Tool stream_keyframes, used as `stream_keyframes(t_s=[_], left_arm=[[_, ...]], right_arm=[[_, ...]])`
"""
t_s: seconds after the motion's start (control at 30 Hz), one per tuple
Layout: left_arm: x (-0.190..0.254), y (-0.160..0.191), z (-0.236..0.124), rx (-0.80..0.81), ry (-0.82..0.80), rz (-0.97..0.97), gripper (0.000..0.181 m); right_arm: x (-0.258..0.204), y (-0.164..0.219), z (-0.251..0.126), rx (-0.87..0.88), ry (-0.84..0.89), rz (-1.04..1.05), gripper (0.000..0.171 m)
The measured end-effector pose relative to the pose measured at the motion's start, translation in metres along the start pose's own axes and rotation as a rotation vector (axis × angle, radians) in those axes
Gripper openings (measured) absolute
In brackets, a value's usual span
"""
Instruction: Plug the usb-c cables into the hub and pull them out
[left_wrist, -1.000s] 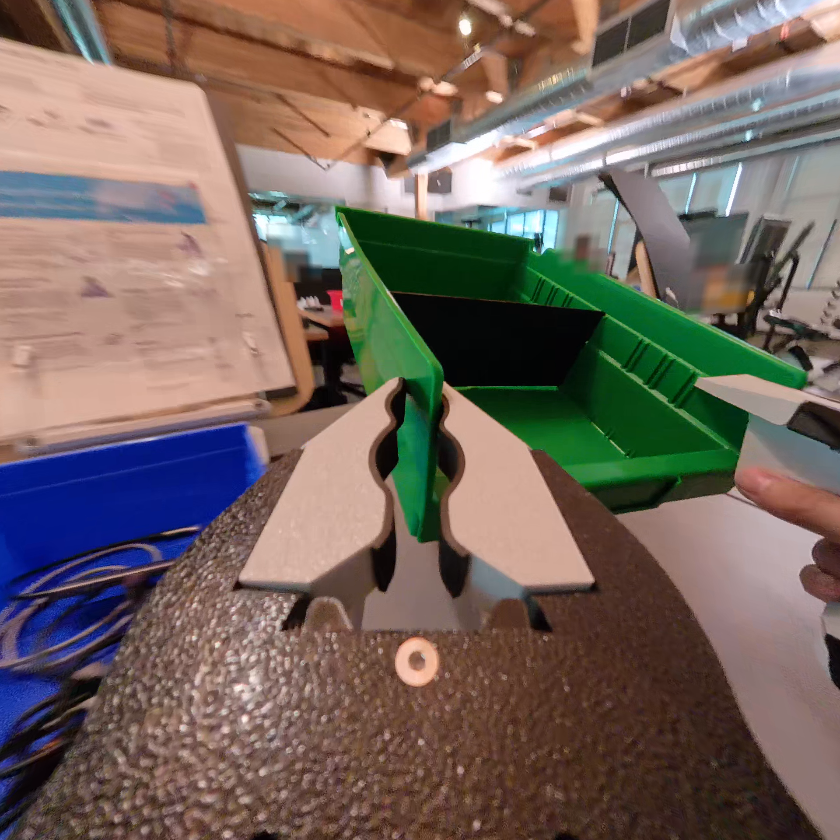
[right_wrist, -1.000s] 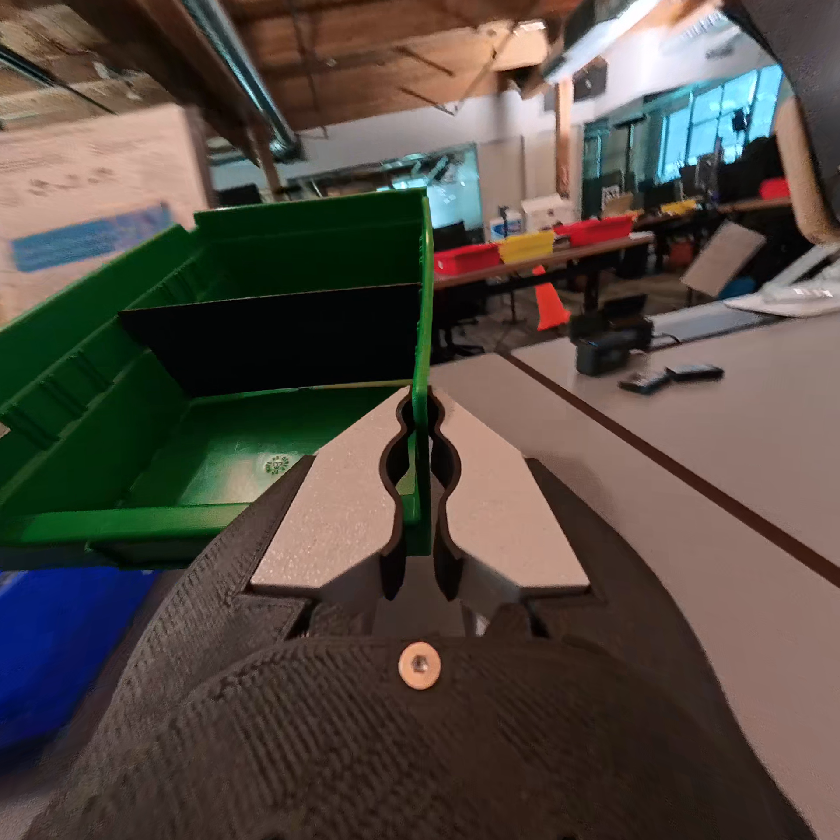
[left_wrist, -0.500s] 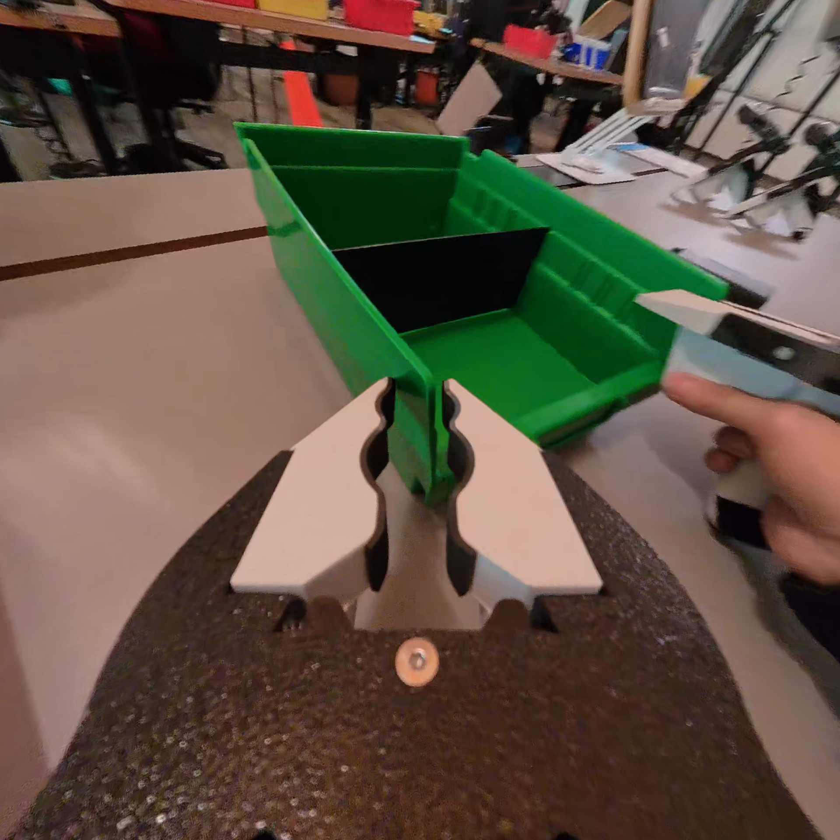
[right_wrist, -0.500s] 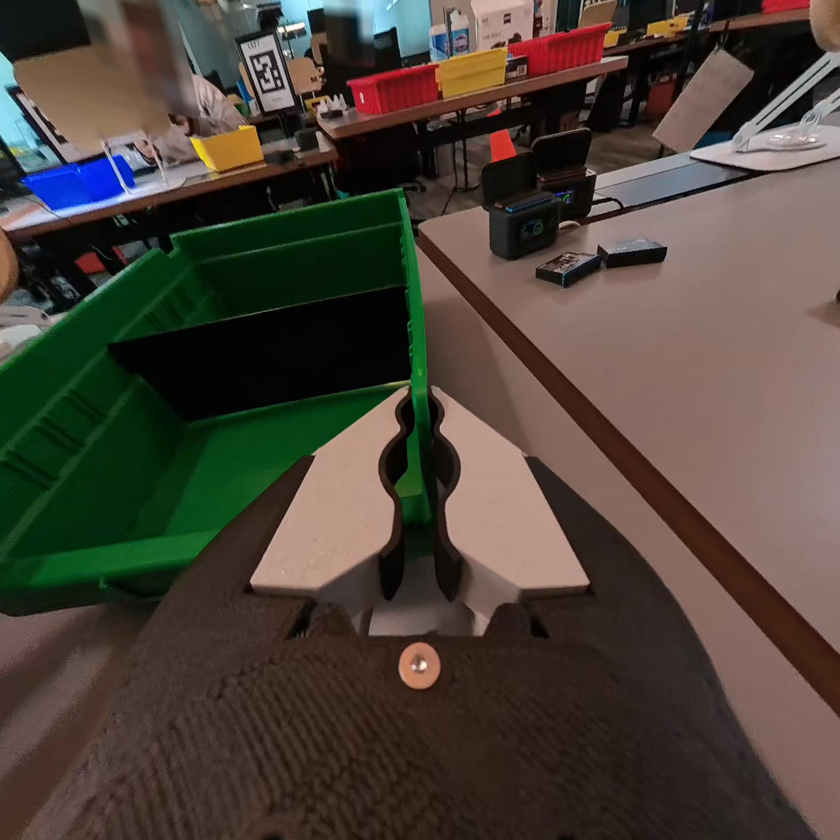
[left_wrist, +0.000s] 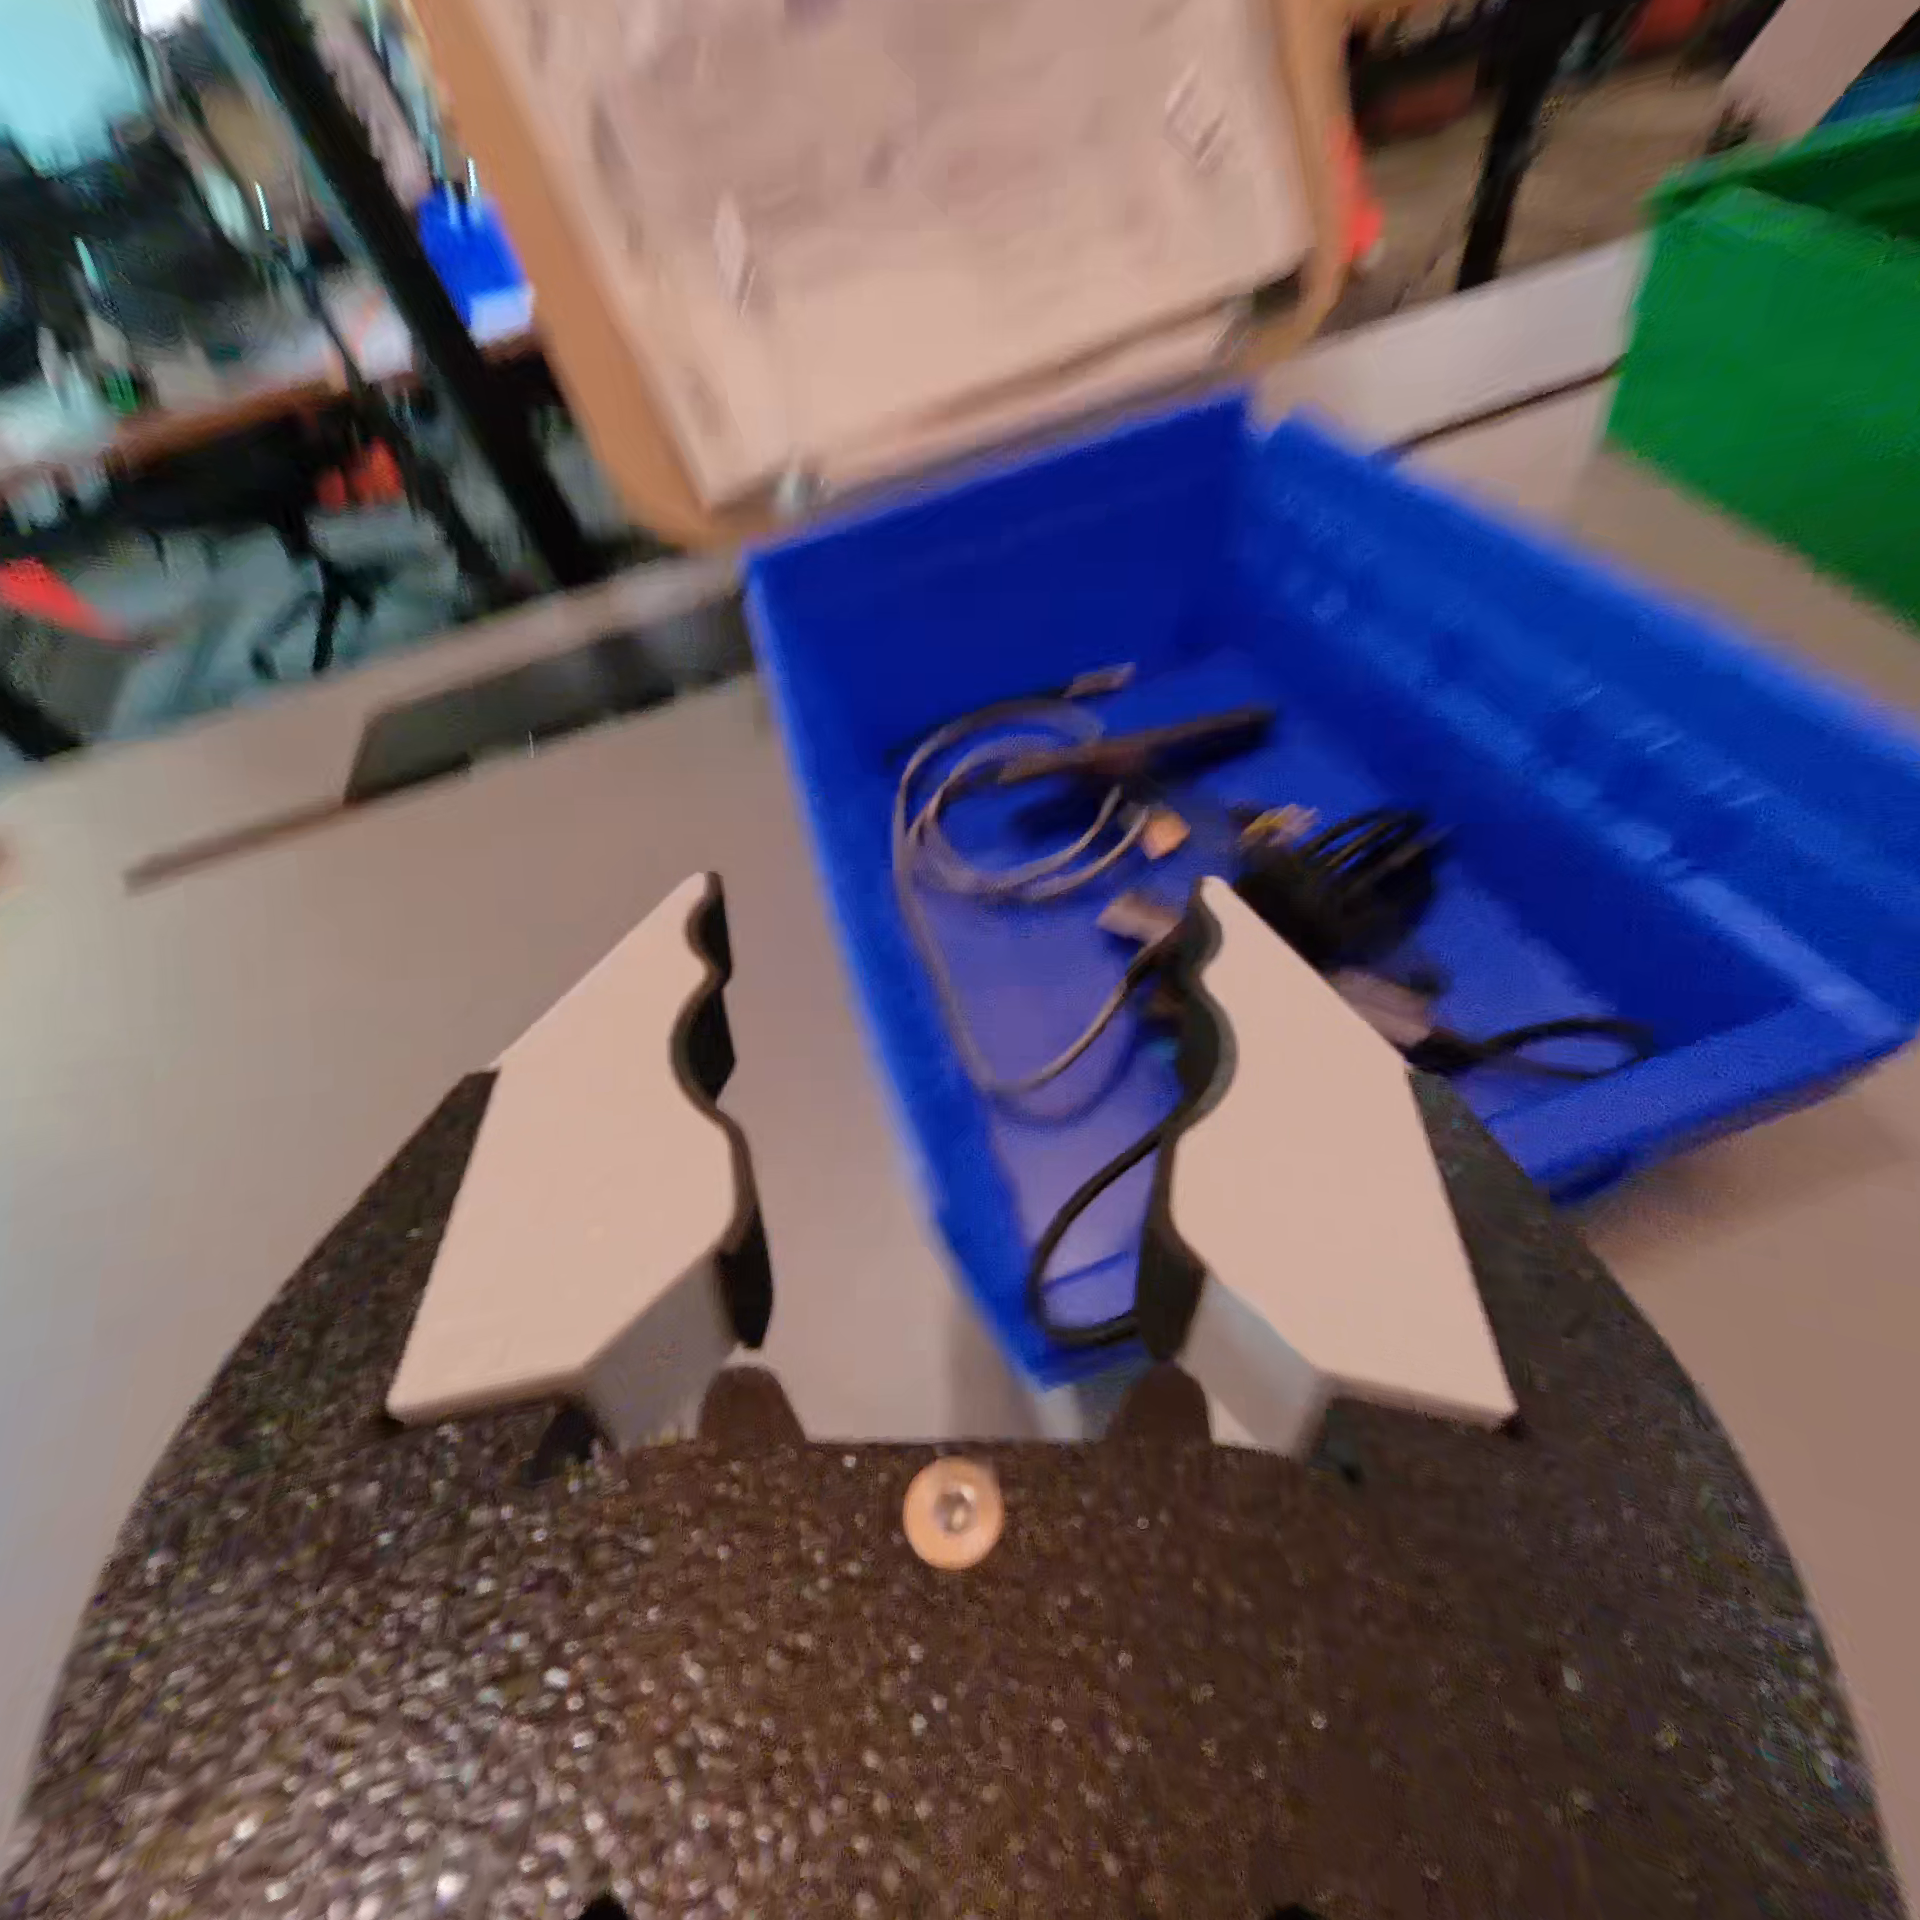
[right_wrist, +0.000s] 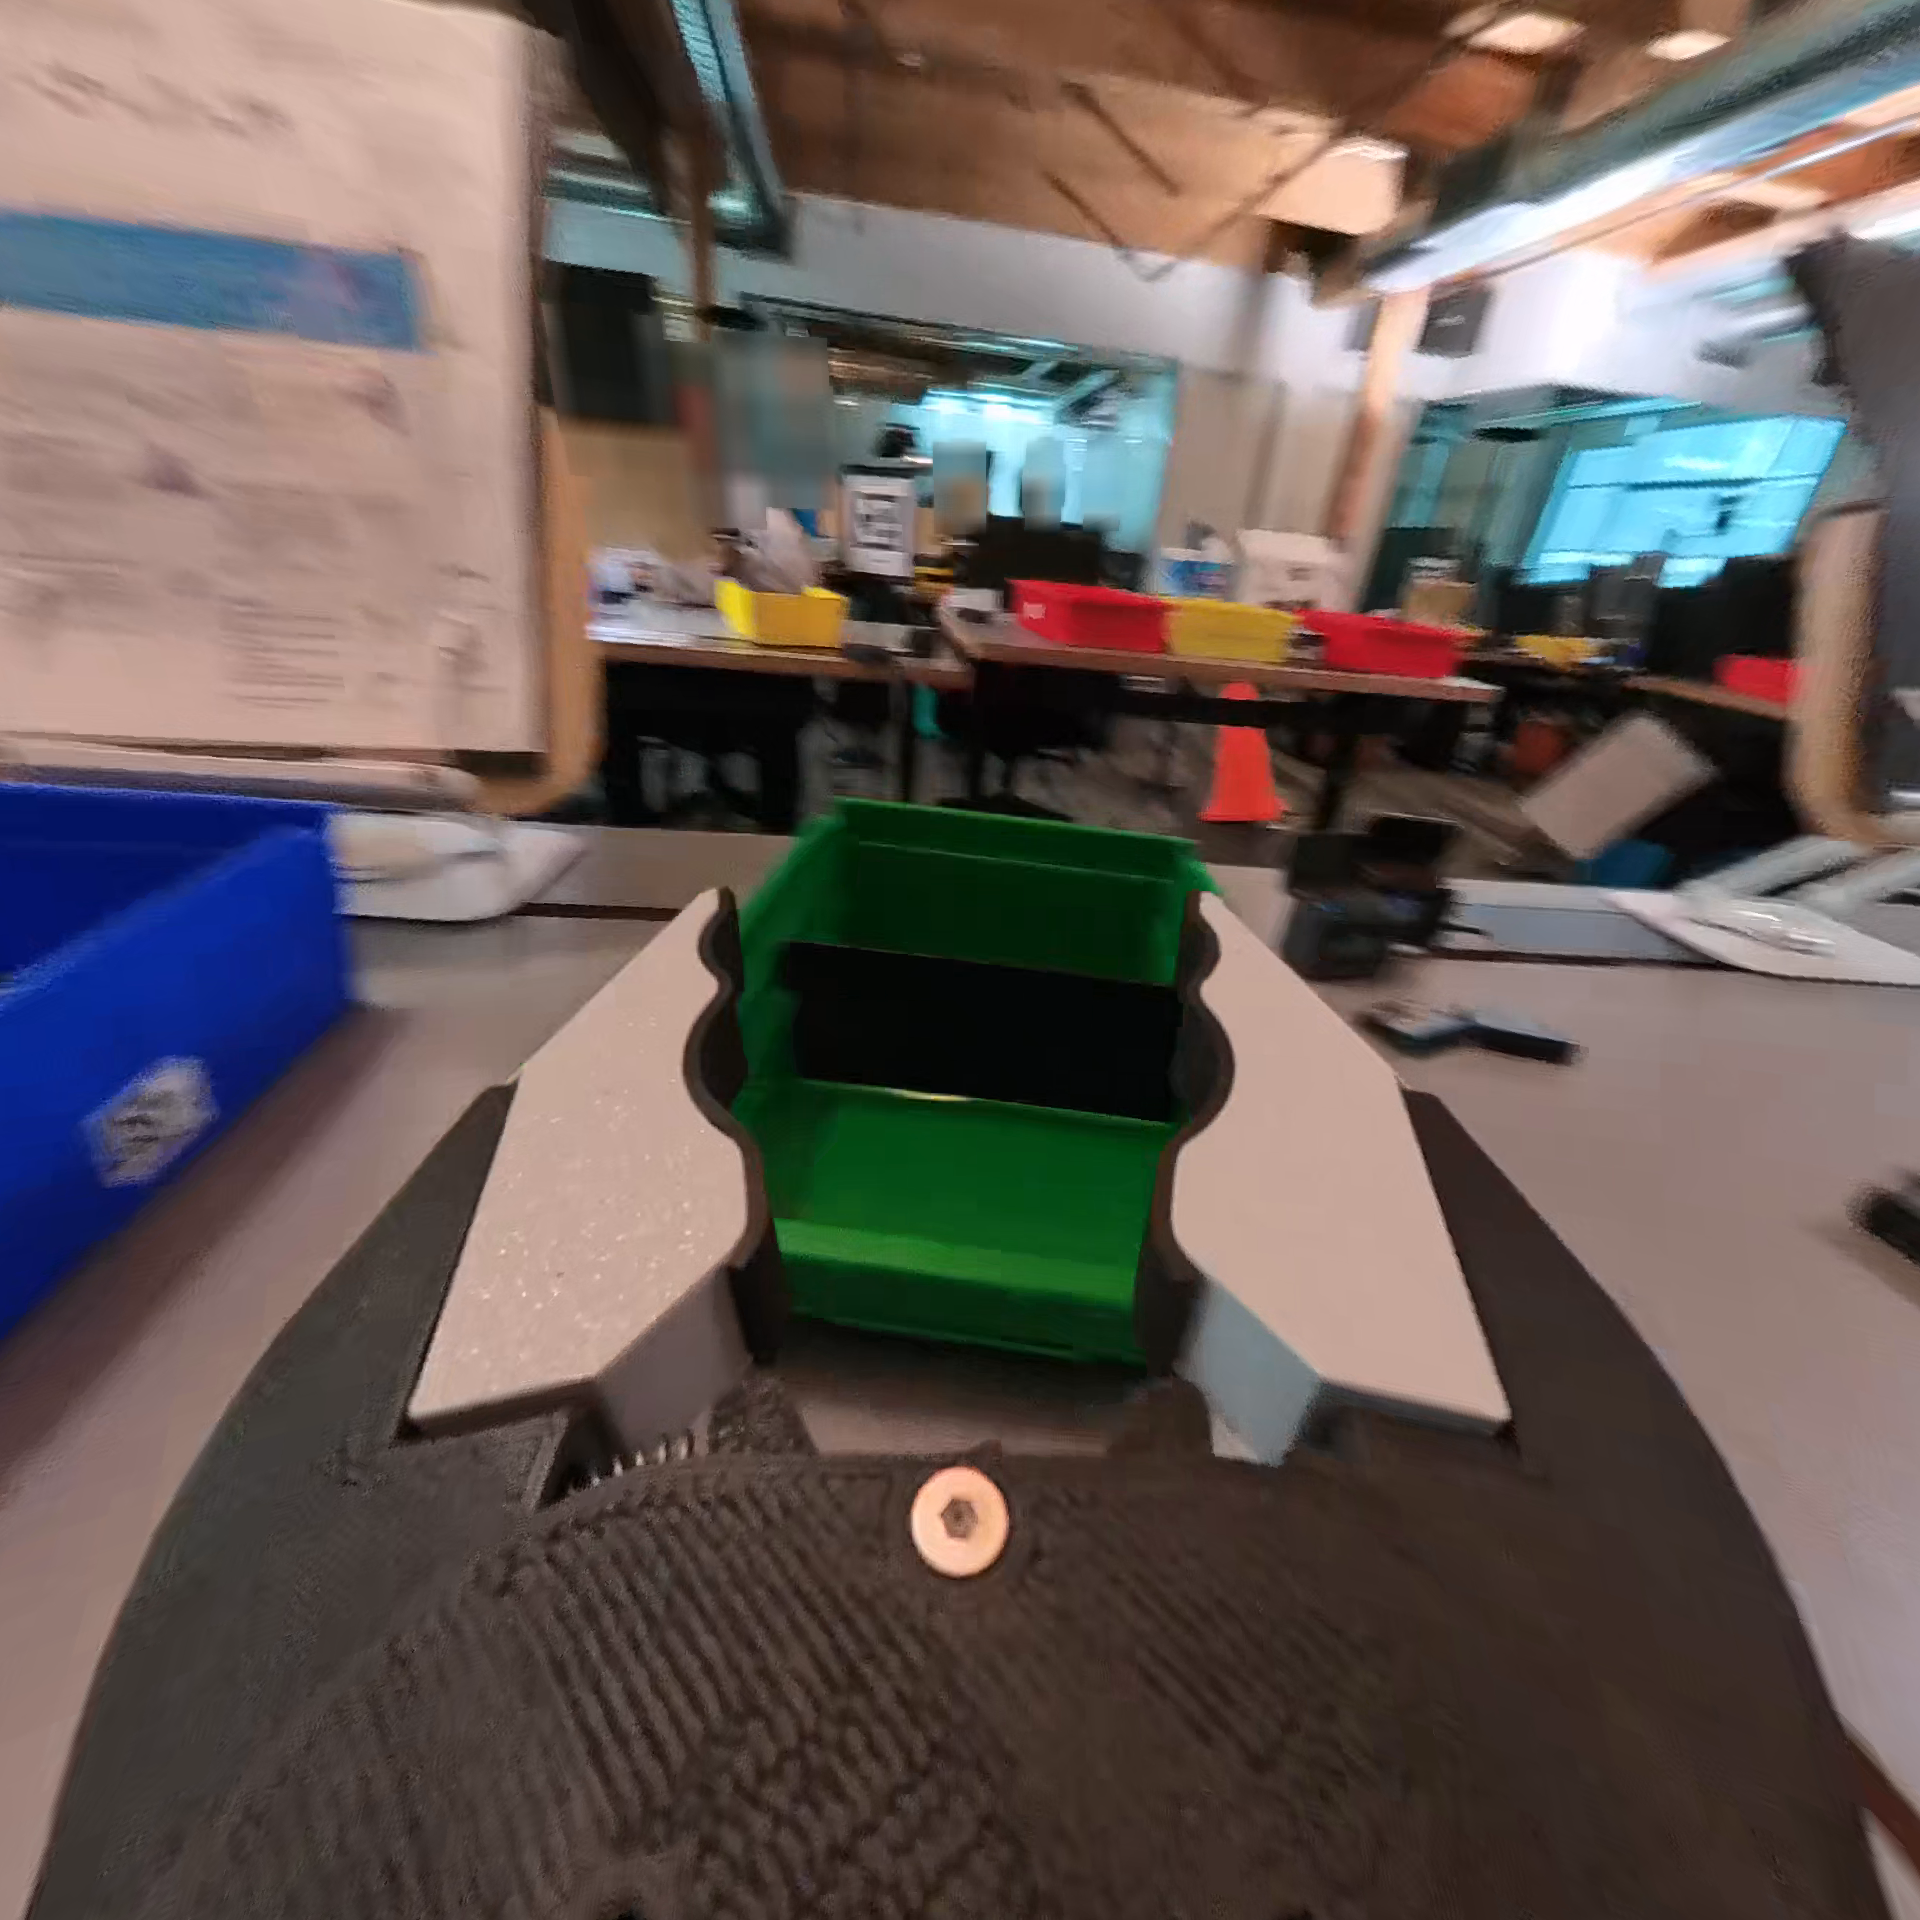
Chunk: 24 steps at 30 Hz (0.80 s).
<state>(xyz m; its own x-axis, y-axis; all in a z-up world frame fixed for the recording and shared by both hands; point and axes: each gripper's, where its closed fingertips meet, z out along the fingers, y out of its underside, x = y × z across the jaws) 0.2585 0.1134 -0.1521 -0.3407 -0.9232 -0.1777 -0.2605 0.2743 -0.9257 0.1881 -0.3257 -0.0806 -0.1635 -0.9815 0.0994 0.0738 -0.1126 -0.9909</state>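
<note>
A blue bin (left_wrist: 1538, 727) on the grey table holds a grey coiled cable (left_wrist: 997, 821), a black cable bundle (left_wrist: 1340, 873) and a dark bar-shaped device (left_wrist: 1164, 743); the blur hides which is the hub. My left gripper (left_wrist: 961, 904) is open and empty, just before the bin's near left corner. My right gripper (right_wrist: 961, 914) is open and empty, facing a green bin (right_wrist: 977, 1153) with a black divider (right_wrist: 987, 1023) that stands on the table in front of it.
The green bin also shows at the far right of the left wrist view (left_wrist: 1787, 384). The blue bin's corner (right_wrist: 156, 1049) is left of my right gripper. A board with papers (left_wrist: 914, 208) stands behind the blue bin. Small dark devices (right_wrist: 1455, 1029) lie on the table to the right.
Both grippers have let go of the green bin's walls and opened. The green bin now stands on the table. My left gripper has swung left to face the blue bin.
</note>
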Motion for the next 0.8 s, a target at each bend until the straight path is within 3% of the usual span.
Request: stream_keyframes(t_s=[0.07,0.1,0.13,0.17,0.27,0.43,0.8], left_arm=[[-0.017,0.039,0.013,-0.125,0.031,-0.053,0.086],[-0.013,0.051,0.018,-0.145,0.085,-0.076,0.078],[-0.004,0.050,0.018,-0.117,0.175,-0.138,0.060],[-0.001,0.046,0.015,-0.083,0.218,-0.186,0.031],[-0.031,0.052,0.014,-0.080,0.051,-0.065,0.004],[-0.090,0.067,0.001,-0.050,0.010,-0.099,0.004],[-0.241,0.107,-0.029,-0.076,-0.145,-0.160,0.004]], right_arm=[[-0.049,-0.006,0.001,-0.017,-0.135,0.045,0.085],[-0.075,-0.007,0.001,-0.011,-0.206,0.067,0.083],[-0.100,-0.008,0.001,-0.005,-0.274,0.084,0.082],[-0.124,-0.006,0.000,-0.009,-0.344,0.084,0.082],[-0.164,0.010,-0.004,-0.066,-0.439,-0.009,0.079],[-0.166,0.025,-0.007,-0.105,-0.451,-0.084,0.073],[-0.142,0.035,0.001,-0.106,-0.429,0.112,0.067]])
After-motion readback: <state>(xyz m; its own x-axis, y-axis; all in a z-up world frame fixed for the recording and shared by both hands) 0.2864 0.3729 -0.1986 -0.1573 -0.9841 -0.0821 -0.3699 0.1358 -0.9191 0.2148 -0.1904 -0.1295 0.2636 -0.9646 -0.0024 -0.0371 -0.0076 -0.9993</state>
